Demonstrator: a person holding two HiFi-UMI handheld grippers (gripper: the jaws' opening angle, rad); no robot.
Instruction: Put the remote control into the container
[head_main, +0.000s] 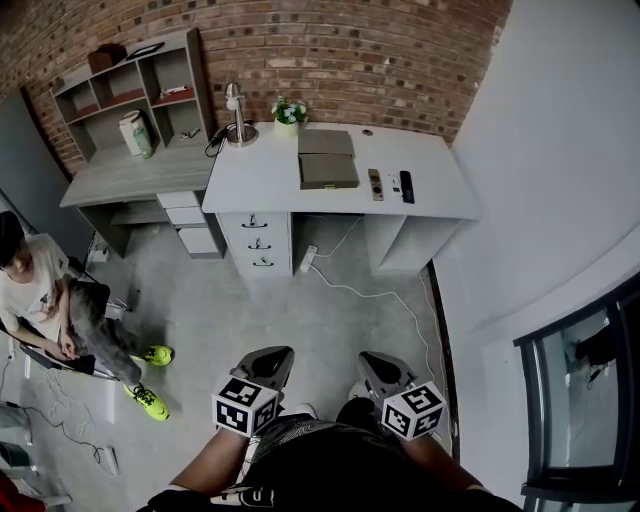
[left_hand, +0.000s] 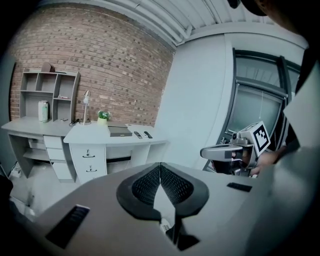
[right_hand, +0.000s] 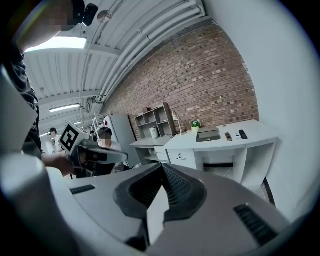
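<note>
Remotes aren't in the container (head_main: 328, 171) yet. There's a black remote (head_main: 406, 186) and a paler remote (head_main: 376, 184) just to its left, lying parallel on the white surface (head_main: 440, 195) across the room. They look slightly apart from each other. The container is the flat grey thing just left of them on the same surface, about mid-way along. Behind it, against the brick wall, sit a small plant (head_main: 288, 111) and a lamp (head_main: 236, 112).

Left gripper (head_main: 272, 355) is closed up. In its own view the pads meet at the tips with nothing between them. Right gripper (head_main: 378, 362) is the same deal, jaws together and empty. Both are held side by side, low in front of the person holding them, over the grey floor (head_main: 220, 310). They're well apart from the surface and aimed toward it, tipped a bit down.

Off to the left, a grey desk with a shelf unit (head_main: 130, 95) butts up against the white one. A person (head_main: 45, 300) in bright green shoes is sitting near it. A white cable (head_main: 370, 292) trails across the floor from under the surface.
</note>
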